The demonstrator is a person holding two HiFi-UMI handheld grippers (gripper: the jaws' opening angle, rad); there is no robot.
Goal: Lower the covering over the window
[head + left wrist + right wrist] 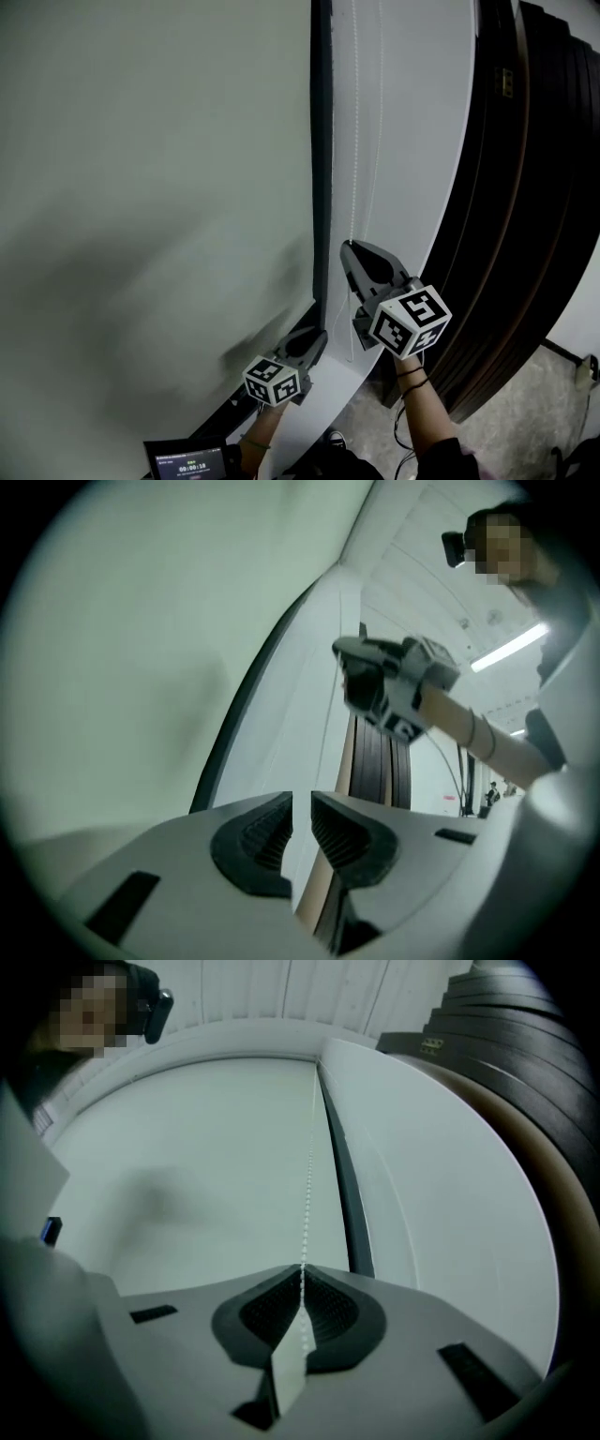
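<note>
— Head view?
— The right tongs (350,247) are at five o'clock, their tip on a thin bead chain (354,141). The left tongs (319,339) are lower, near six. A smooth pale blind (141,187) fills the nine o'clock side.
— Left gripper view?
— The left tongs (302,803) are slightly apart, ribbed black pads not touching.
— Right gripper view?
— The right tongs (302,1283) are clamped on the chain, which runs up to twelve o'clock.
</note>
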